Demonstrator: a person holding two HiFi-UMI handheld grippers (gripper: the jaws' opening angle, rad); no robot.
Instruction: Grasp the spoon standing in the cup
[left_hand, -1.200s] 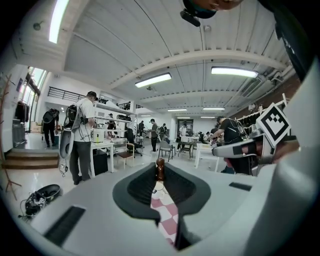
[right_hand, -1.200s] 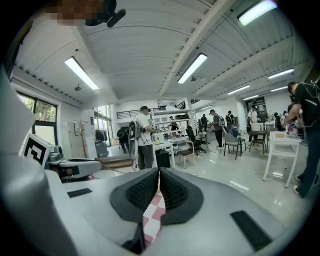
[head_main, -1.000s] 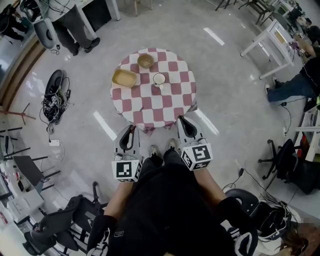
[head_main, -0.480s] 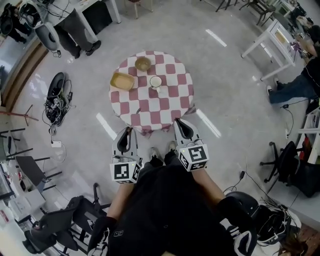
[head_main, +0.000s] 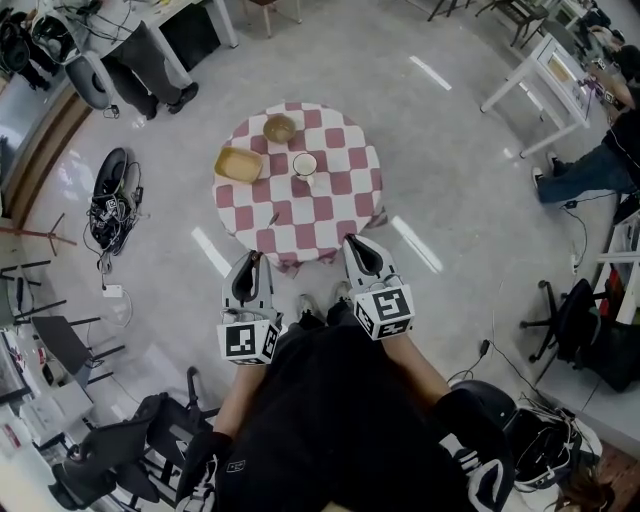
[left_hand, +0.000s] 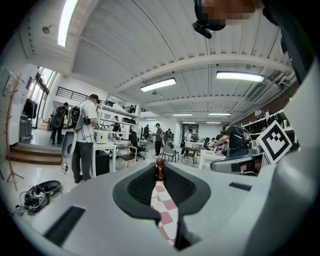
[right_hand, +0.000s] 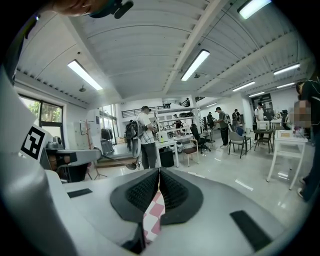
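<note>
Grey polished floor of a busy workshop, and on it a round table (head_main: 262, 215) under a red-and-white checked cloth, well ahead. On the far half of the cloth: a small white cup (head_main: 305, 165), just right of a shallow yellow rectangular tray (head_main: 239, 164) and nearer than a round tan bowl (head_main: 279, 128). Spoon too small to make out from the head view; possibly the slim brown upright shape (left_hand: 160, 170) seen past the jaw tips in the left gripper view. Judged barely started: no reach, no contact, whole approach and grasp left to do. Left gripper (head_main: 253, 262) low by the table's near edge, jaws a narrow slit apart, empty. Right gripper (head_main: 352, 245) beside it on the right, tips pressed together, likewise empty. Cup well apart from both, farther in, roughly between their two lines.
</note>
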